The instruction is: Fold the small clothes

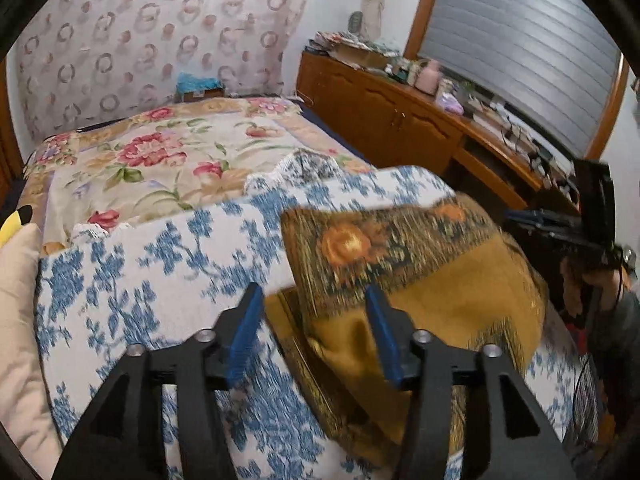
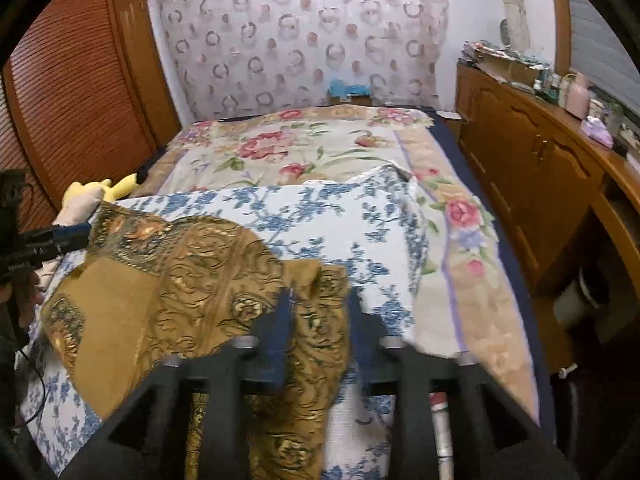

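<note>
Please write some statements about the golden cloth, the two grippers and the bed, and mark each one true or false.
1. The golden cloth lies on a blue-and-white cover. True.
2. The left gripper is shut tight on the cloth. False: its jaws stand apart, and the pads do not press on the cloth.
3. A yellow plush toy lies at the left edge of the bed in the right wrist view. True.
4. The wooden cabinet stands left of the bed in the right wrist view. False: it stands on the right.
5. The cloth is already folded into a neat small square. False: it lies loose and rumpled.
</note>
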A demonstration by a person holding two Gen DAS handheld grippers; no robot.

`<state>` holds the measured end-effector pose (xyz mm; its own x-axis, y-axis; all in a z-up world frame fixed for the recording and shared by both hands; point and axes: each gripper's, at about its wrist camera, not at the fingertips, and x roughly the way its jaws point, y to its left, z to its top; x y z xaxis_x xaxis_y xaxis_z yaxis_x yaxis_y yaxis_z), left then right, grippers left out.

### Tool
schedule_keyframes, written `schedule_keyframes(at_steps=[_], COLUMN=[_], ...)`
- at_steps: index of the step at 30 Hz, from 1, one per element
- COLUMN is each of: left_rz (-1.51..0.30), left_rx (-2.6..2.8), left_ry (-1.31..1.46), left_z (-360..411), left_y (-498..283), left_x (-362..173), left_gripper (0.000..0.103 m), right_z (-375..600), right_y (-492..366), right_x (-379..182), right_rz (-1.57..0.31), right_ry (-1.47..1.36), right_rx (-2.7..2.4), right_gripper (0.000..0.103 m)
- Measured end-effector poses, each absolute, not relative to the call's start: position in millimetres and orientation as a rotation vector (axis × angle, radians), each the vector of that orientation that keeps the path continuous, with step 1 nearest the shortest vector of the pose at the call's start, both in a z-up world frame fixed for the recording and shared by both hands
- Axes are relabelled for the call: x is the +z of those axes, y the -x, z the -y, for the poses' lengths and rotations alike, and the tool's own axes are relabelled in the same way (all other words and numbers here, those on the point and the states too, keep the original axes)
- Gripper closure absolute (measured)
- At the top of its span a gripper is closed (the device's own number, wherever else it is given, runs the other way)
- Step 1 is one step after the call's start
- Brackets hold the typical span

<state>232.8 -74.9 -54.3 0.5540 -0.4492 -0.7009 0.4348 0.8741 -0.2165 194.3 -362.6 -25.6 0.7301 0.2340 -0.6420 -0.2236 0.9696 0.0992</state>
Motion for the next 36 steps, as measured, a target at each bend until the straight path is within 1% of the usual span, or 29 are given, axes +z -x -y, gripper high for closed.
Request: schedule_keyframes(at_steps=[1,3,7,11,14,16,17,18,19,20,21,22,25,29,36], left_rz=[-0.845,-0.875,-0.943,-0.961,-0.96,-0.96,-0.962,-0.964,-0.961,-0.96,-0.953,-0.938,-0.876,-0.772,-0.604], left_rx=[-0.526,-0.511,-0.5,-0.509,-0.525,-0.538,-0.551,-0.562,-0.569,-0.578,-0.585,-0.594,-0.61,-0.602,-0.449], left_ry=[0.014,0.003,0.04,0.059,0.085,0.099,0.106,0.113,0.117,0.123,0.131,0.139,0.176,0.204,0.249], left_z=[75.5,78.0,77.0,78.0,78.2,79.1,80.1,80.7,81.4,80.6,79.8,78.2,65.9,45.2,-33.0], left_y=[-232.6,-235.1,-244.6,-246.4,-247.9,-249.3,-250.1,-250.6,-250.3,-250.3,-248.7,-246.5,-233.6,-207.4,-166.1], left_x=[-57.5,-65.3,-81.8,-86.5,-87.8,-88.2,-88.4,-88.8,-88.3,-87.2,-85.0,-81.1,-61.5,-29.8,14.1], left_gripper=[0.045,0.045,0.044,0.044,0.044,0.048,0.055,0.06,0.065,0.08,0.09,0.093,0.094,0.095,0.095], right_z=[360.1,356.2,358.2,359.8,358.4,357.2,355.9,356.7,357.0,355.6,353.9,353.2,351.2,339.2,280.1], right_y=[-196.1,-195.8,-210.2,-222.0,-224.8,-226.2,-227.0,-227.2,-227.5,-227.8,-227.0,-224.5,-215.9,-198.0,-189.1], right_x=[-25.6,-28.0,-38.6,-45.1,-43.0,-40.6,-40.1,-40.1,-40.1,-40.9,-40.6,-38.7,-26.7,5.2,63.8], right_rz=[-0.715,-0.736,-0.783,-0.83,-0.832,-0.839,-0.841,-0.842,-0.846,-0.852,-0.85,-0.839,-0.78,-0.656,-0.492], right_ry=[-0.017,-0.01,-0.011,-0.056,-0.056,-0.054,-0.042,-0.039,-0.045,-0.05,-0.04,-0.02,0.028,0.042,0.13], right_rx=[0.26,0.263,0.247,0.276,0.323,0.361,0.37,0.384,0.412,0.434,0.445,0.446,0.434,0.456,0.568], right_gripper=[0.044,0.04,0.039,0.039,0.039,0.039,0.041,0.051,0.066,0.072,0.081,0.088,0.091,0.092,0.093])
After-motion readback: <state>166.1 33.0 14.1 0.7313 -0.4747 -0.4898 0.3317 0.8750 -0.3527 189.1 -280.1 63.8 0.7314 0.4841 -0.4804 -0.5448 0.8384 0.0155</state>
